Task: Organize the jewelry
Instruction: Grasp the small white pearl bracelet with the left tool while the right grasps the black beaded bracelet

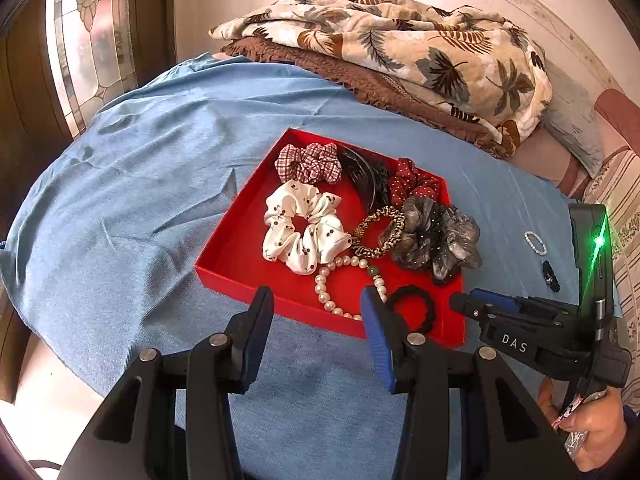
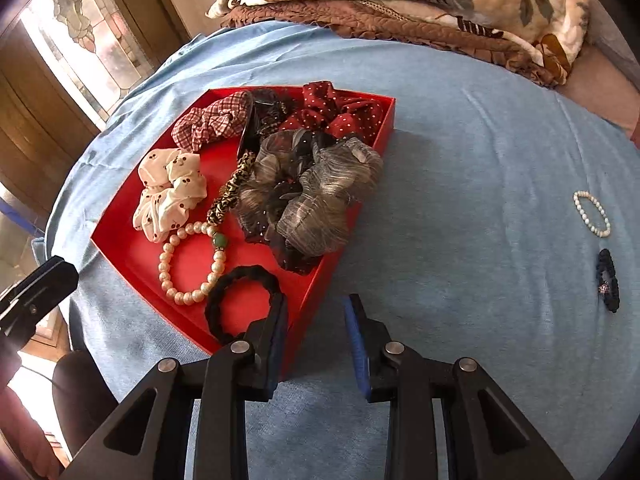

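Both claws are hanging spread and empty over the blue cloth [image 2: 460,152]: the left gripper [image 1: 318,300] at the red tray's [image 1: 224,256] near edge, the right gripper [image 2: 316,308] at its near right corner. Inside are lying a black hair tie [image 2: 240,280], a pearl bracelet [image 2: 176,276] and scrunchies [image 2: 312,200]. Farther right, a small pearl bracelet [image 2: 592,212] and dark clip [image 2: 608,280] are lying on the cloth.

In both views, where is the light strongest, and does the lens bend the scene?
Left wrist view: the stained-glass window is overexposed, and a green lamp flares on the right gripper. Right wrist view: the window glares too. Both views bend the red tray edges and darken the corners.
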Motion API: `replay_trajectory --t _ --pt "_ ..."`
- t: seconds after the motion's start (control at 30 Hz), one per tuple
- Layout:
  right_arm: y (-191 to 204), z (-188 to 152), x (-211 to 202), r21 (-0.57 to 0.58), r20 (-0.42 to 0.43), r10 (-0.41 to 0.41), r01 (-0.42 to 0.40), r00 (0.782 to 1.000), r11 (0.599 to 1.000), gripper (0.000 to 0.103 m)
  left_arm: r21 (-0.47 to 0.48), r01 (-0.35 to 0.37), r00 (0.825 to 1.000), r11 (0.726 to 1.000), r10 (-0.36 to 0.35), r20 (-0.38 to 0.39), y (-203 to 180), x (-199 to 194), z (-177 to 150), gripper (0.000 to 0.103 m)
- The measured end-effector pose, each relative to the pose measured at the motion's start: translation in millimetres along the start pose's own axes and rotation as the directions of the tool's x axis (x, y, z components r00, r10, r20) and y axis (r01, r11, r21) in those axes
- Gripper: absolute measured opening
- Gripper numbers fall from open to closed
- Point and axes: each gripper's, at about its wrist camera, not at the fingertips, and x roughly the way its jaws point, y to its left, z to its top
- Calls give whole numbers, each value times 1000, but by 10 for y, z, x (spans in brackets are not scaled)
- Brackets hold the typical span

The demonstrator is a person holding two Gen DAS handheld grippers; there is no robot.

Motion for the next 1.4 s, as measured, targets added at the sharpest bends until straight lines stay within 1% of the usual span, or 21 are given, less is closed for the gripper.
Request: replay_trajectory --t 0.07,0.13,0.2,0.27,0.33,0.4,0.53,0.6,0.7,0.87,0.97,1.13,1.3,1.4 --pt "-23 3 -41 15 10 14 -14 1000 1000 32 9 -1 1000 1000 1 7 -31 -31 18 44" --pt "-59 -6 -125 23 30 17 -17 999 1000 32 21 3 1000 1000 -3 15 -75 -67 31 50" --pt "-135 -32 -265 27 59 10 -12 998 1000 33 37 0 1000 999 -1 23 -134 -94 37 53" --pt "-229 -63 -382 33 82 -2 -1 997 999 33 63 -5 1000 998 3 29 -226 -126 41 53" --pt "-404 -133 -538 49 107 -28 23 994 999 37 87 -6 999 996 3 35 -328 -163 36 54" --pt "-591 -200 -653 68 122 -56 48 991 997 44 107 -4 999 994 0 42 -428 -203 24 56" --pt "-1013 -368 -854 111 134 -130 115 982 987 45 159 -4 998 987 -5 55 -677 -277 -15 61" --pt "-1288 -502 -970 152 141 -172 150 975 977 45 188 -2 999 982 -8 54 -816 -293 -43 63" --pt "-1639 -680 -1101 213 144 -206 173 968 962 46 221 6 999 975 -15 43 -996 -276 -74 65" --pt "-2138 -948 -1247 315 138 -249 196 959 929 46 263 40 999 964 -43 6 -1312 -174 -77 65" --pt "-2307 -1044 -1313 352 143 -263 200 954 915 46 274 56 998 960 -56 -8 -1476 -86 -57 65" --pt "-2465 -1124 -1352 375 154 -268 195 951 906 46 297 91 995 950 -78 -55 -1807 171 -36 65" --pt "-2585 -1048 -1243 389 149 -258 183 955 903 46 341 117 992 933 -95 -81 -2158 423 -13 65" --pt "-2612 -997 -1163 384 152 -245 171 958 907 46 362 134 990 922 -105 -98 -2389 617 57 65"
